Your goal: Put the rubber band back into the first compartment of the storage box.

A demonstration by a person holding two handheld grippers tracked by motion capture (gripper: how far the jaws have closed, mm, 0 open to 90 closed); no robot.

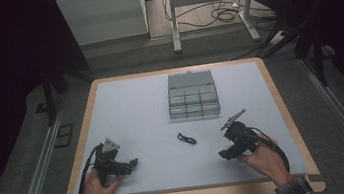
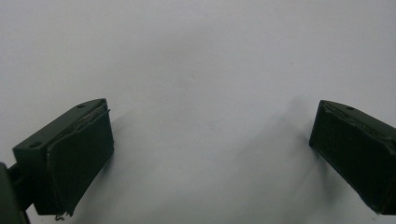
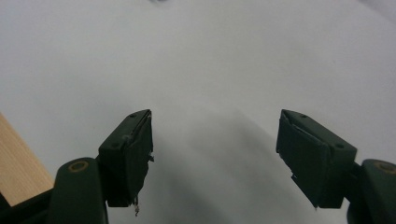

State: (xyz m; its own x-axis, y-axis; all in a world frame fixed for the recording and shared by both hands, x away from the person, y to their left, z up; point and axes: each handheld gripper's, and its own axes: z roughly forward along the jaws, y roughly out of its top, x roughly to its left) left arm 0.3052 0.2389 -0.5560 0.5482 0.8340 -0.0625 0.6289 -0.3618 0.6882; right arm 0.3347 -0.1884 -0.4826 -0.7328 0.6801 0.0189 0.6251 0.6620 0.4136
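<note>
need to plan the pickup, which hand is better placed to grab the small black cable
Right, probably. The right gripper sits nearer the small black cable than the left gripper, jaws open and empty.

Small black cable [image 1: 186, 138]: loosely coiled, lying flat on the surface, just in front of the clear compartment box [image 1: 192, 96], apart from it.

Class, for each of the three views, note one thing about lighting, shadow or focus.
High view: the white table mat is evenly lit while the surroundings fall dark. Left gripper view: soft shadows spread beside the black fingers. Right gripper view: the near fingers look slightly blurred.
</note>
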